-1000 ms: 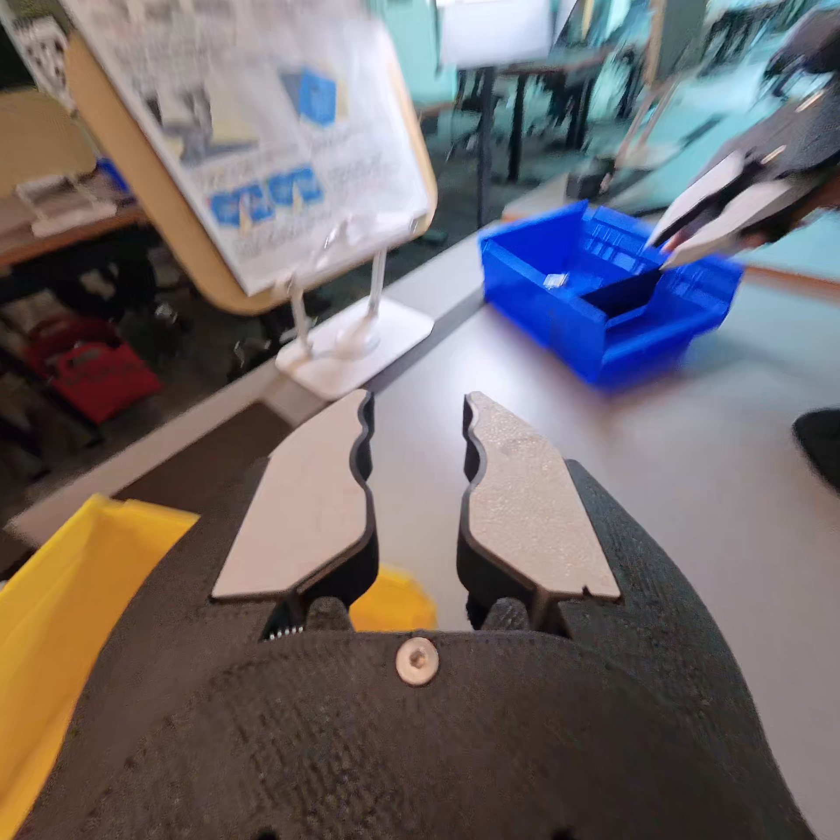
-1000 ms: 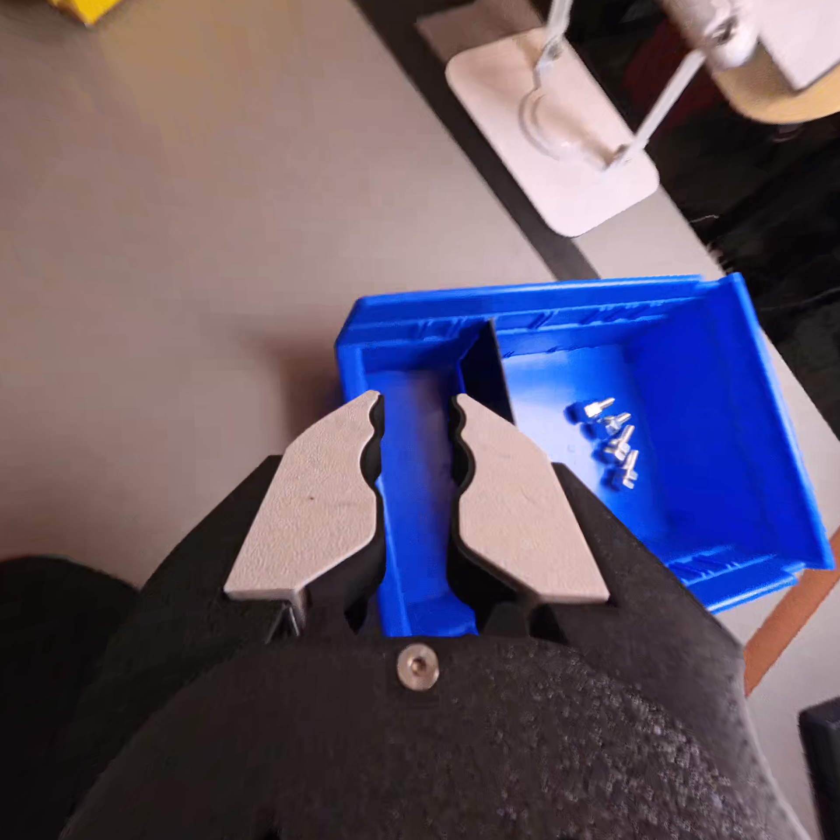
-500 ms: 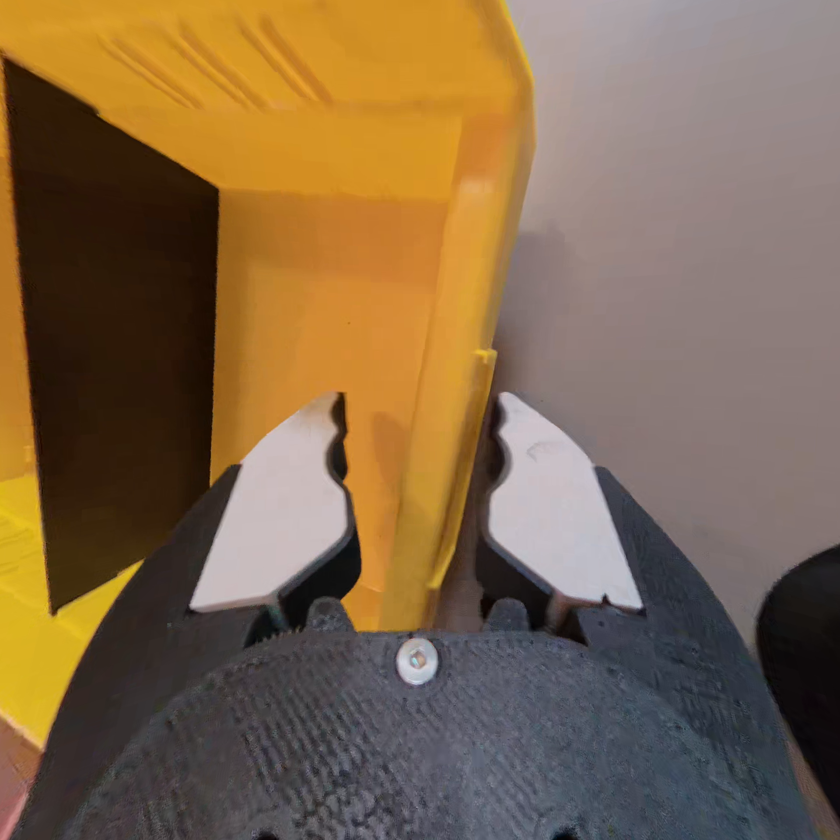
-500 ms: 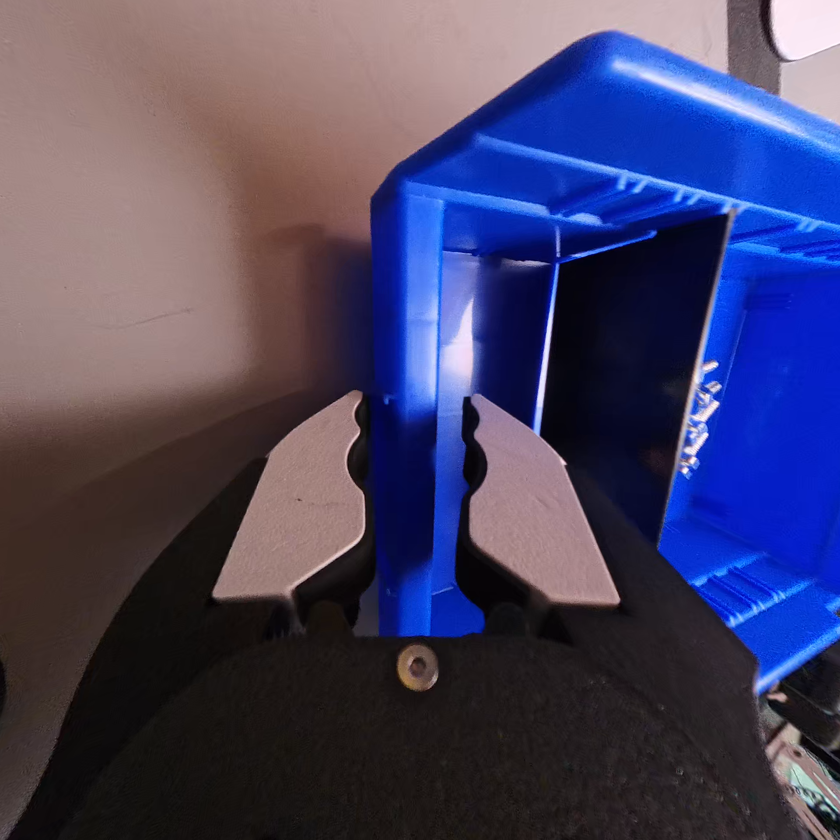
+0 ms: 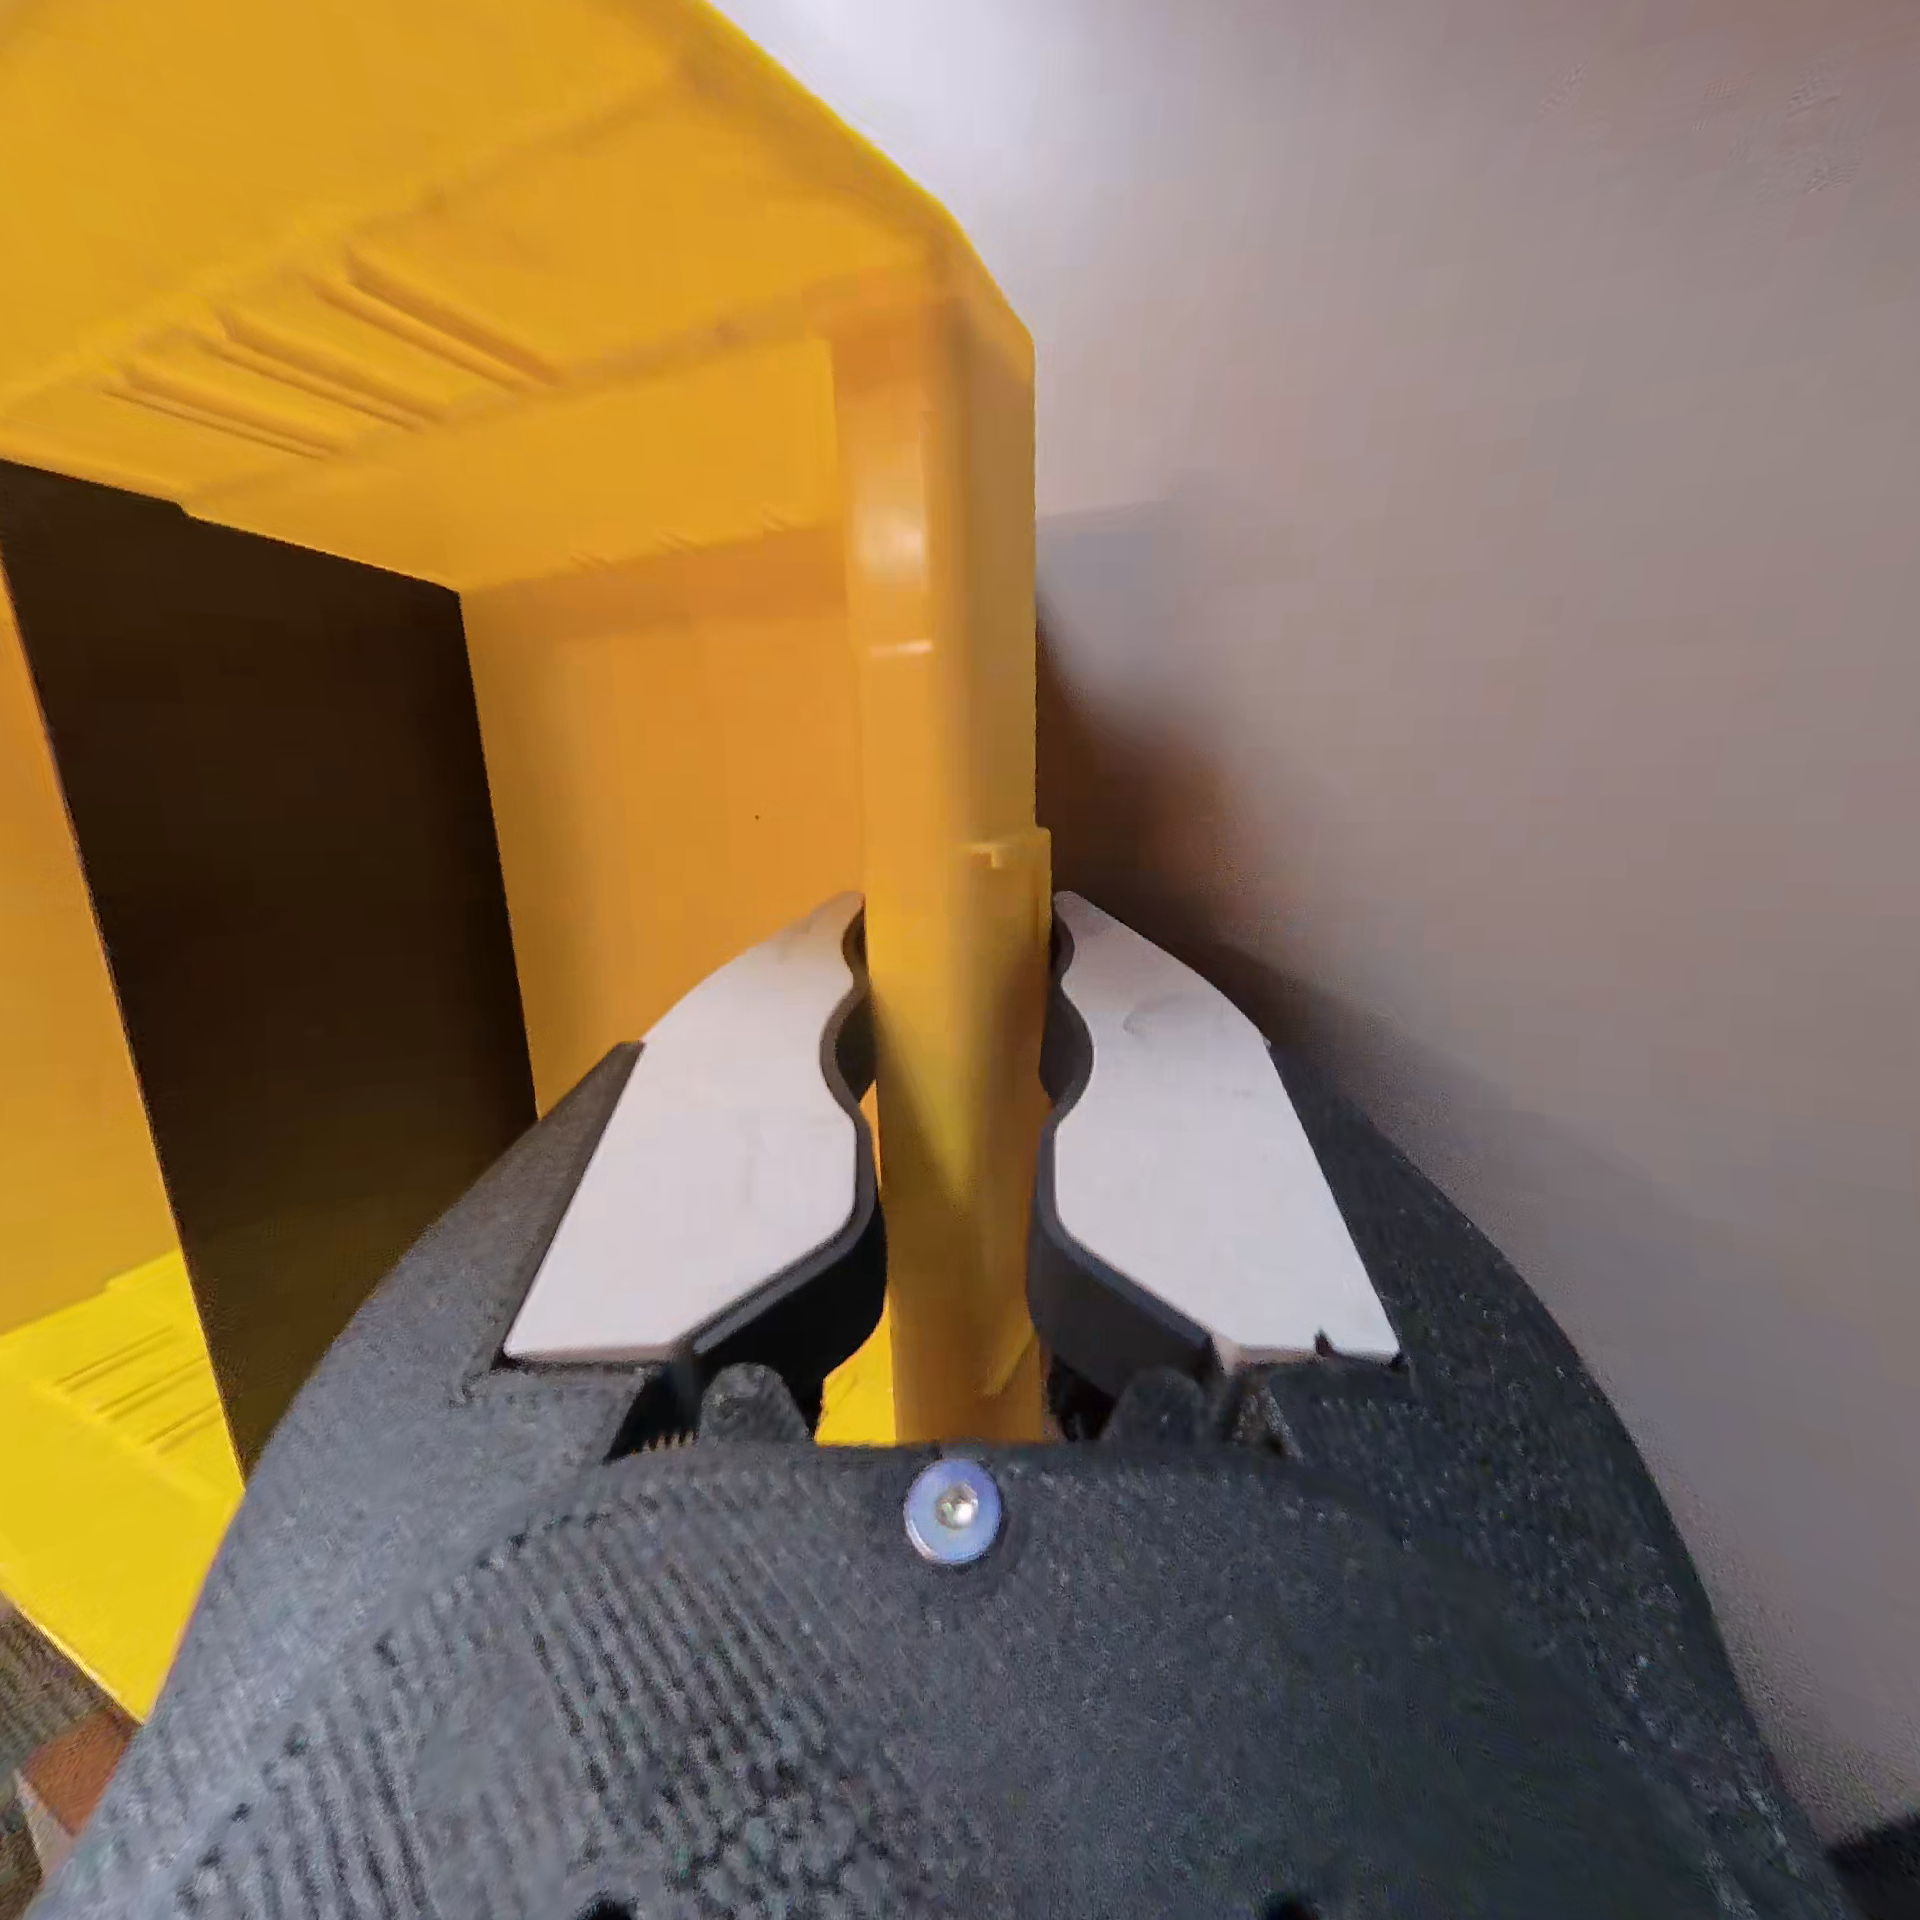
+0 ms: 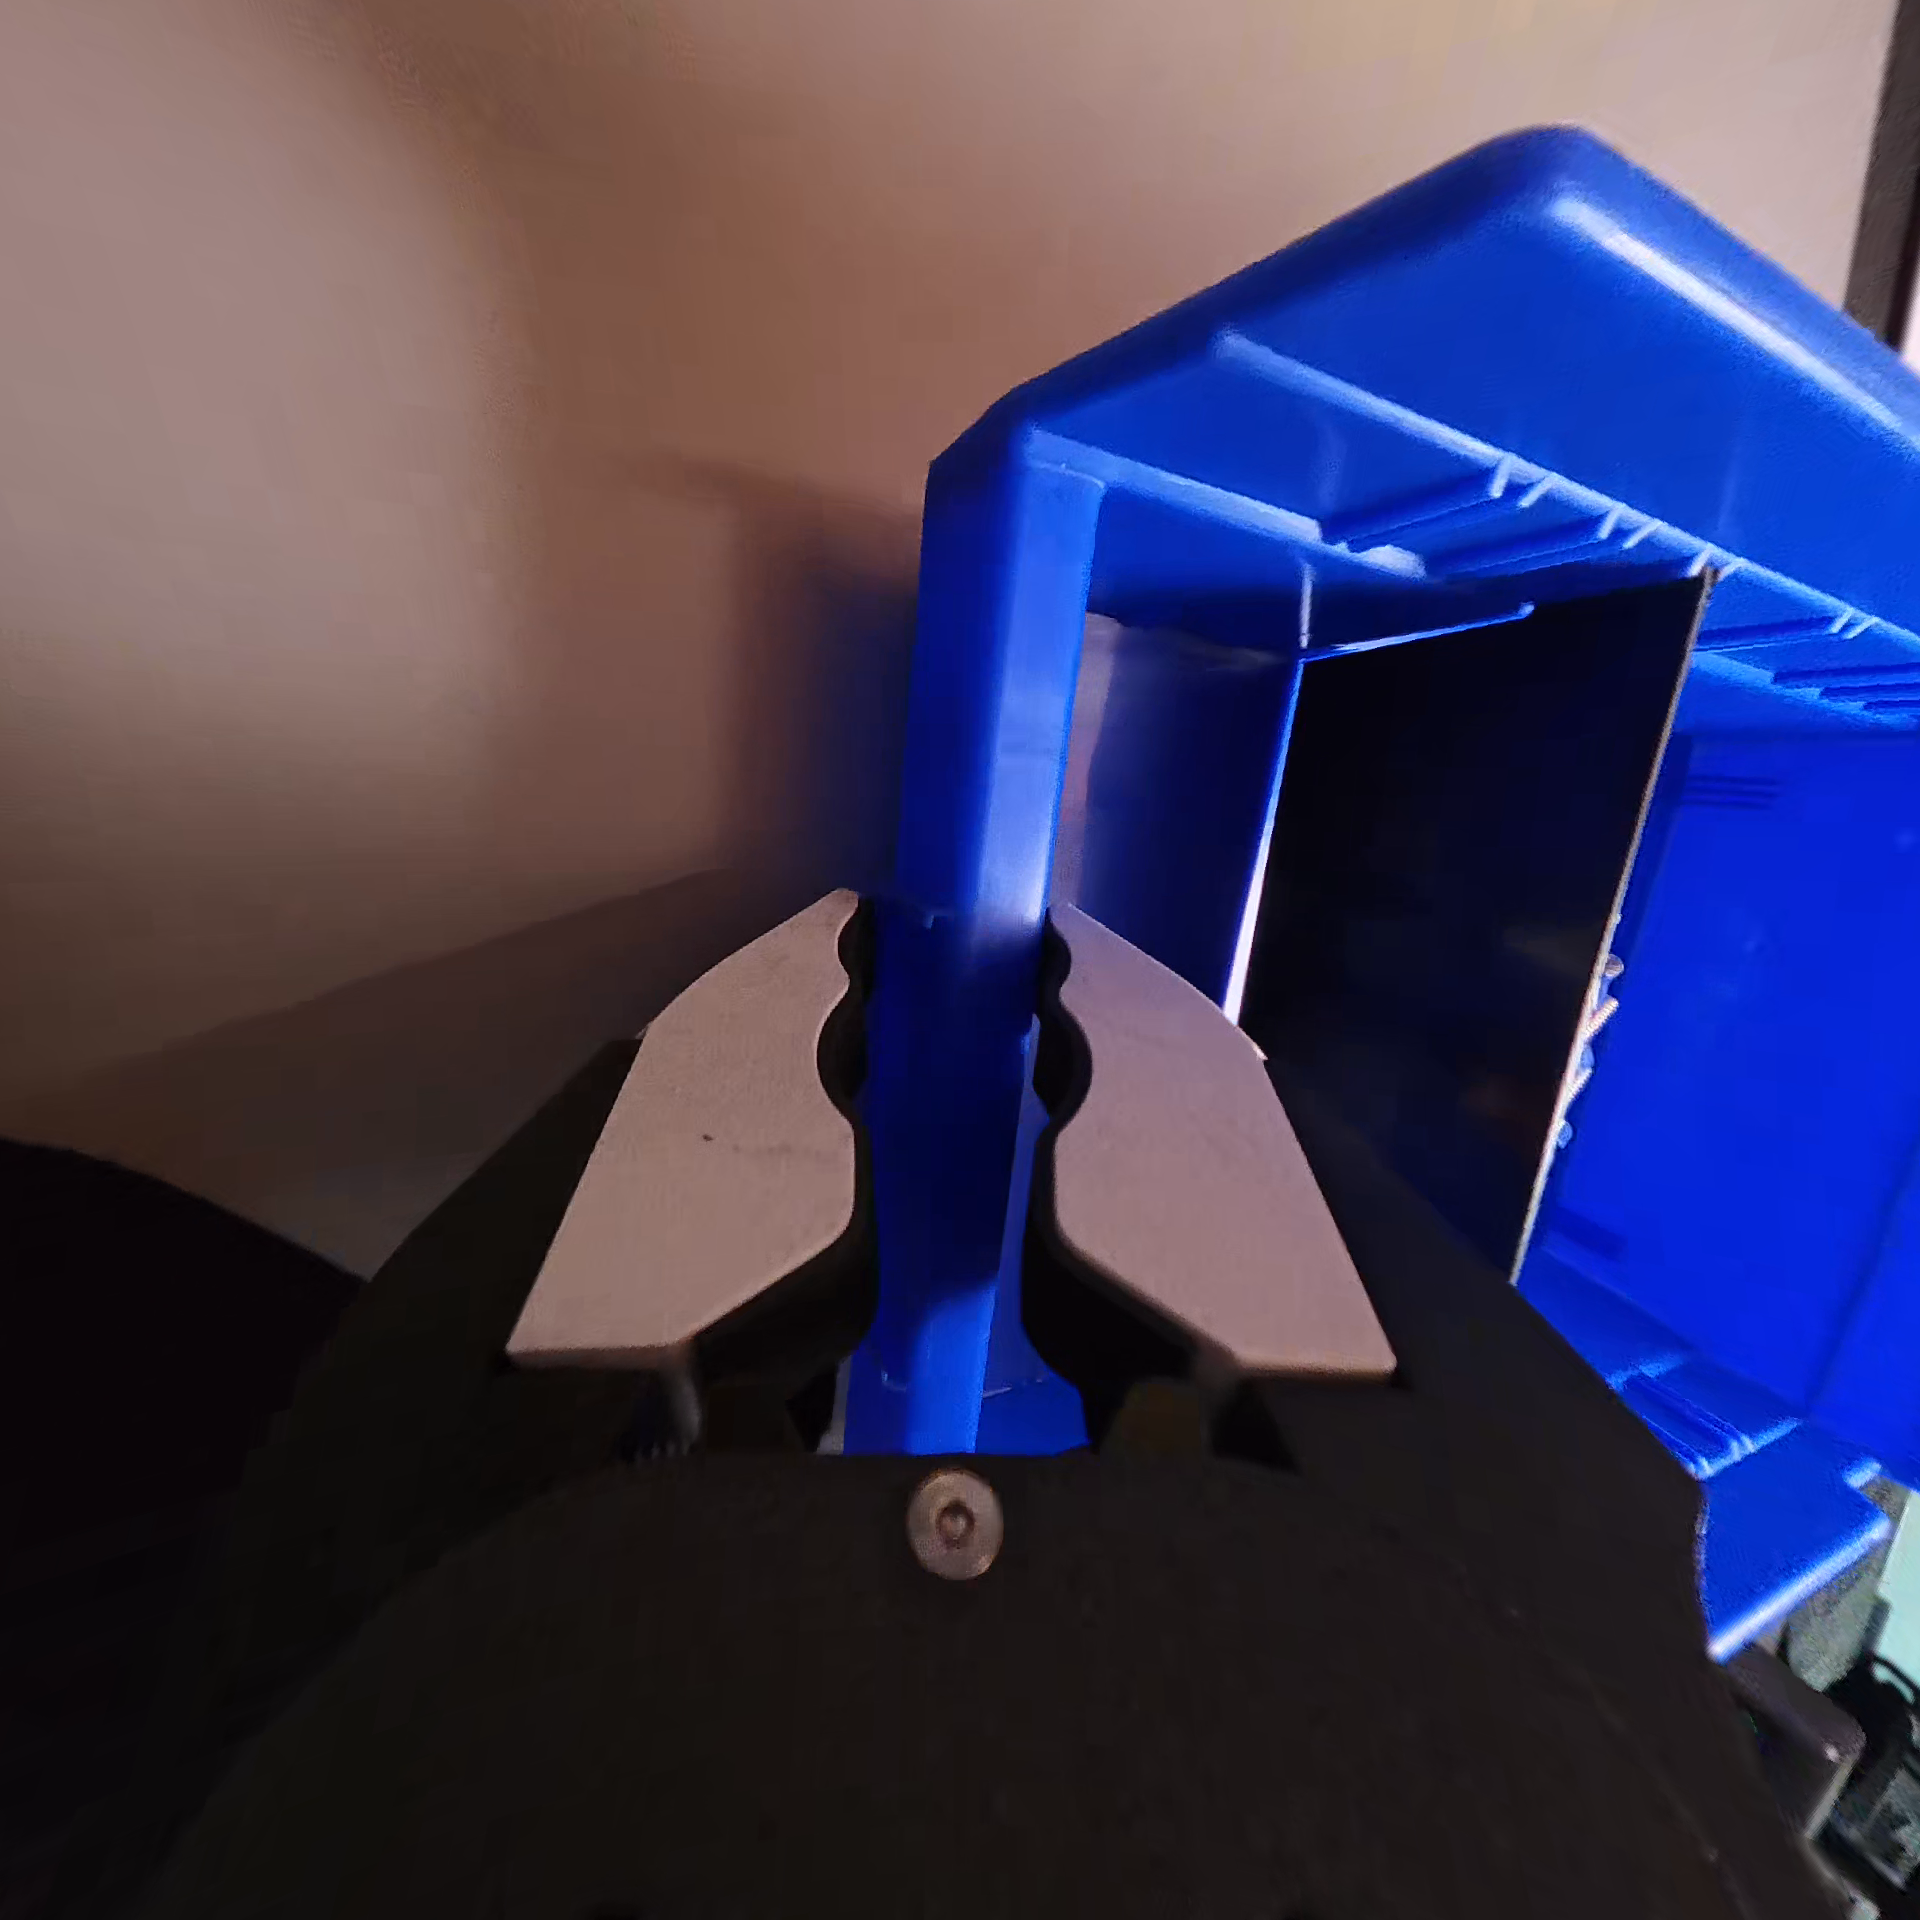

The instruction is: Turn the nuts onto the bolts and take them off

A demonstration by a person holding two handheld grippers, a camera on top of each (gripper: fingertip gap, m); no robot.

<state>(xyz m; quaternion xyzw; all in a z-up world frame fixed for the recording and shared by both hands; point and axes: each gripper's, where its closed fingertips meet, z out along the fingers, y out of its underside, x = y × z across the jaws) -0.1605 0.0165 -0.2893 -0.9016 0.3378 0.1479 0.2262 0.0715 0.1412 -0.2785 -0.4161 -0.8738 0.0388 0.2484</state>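
**Both grippers clamped on bin walls; no threading begun**

Left gripper (image 5: 956,925): jaws pressed onto the side wall of the yellow bin (image 5: 520,312), one finger inside, one outside. A dark divider (image 5: 281,883) stands in the bin. No nuts or bolts visible in this view.

Right gripper (image 6: 948,925): jaws pinching the near wall of the blue bin (image 6: 1507,312) the same way. A dark divider (image 6: 1455,883) splits this bin; a few small silver fasteners (image 6: 1590,1029) peek past its edge, too small to tell nuts from bolts.

Both bins sit on the grey table (image 5: 1507,623).

Judgement: task at setup stage. Nothing is picked up, no nut is on a bolt. All fitting and removing remains.
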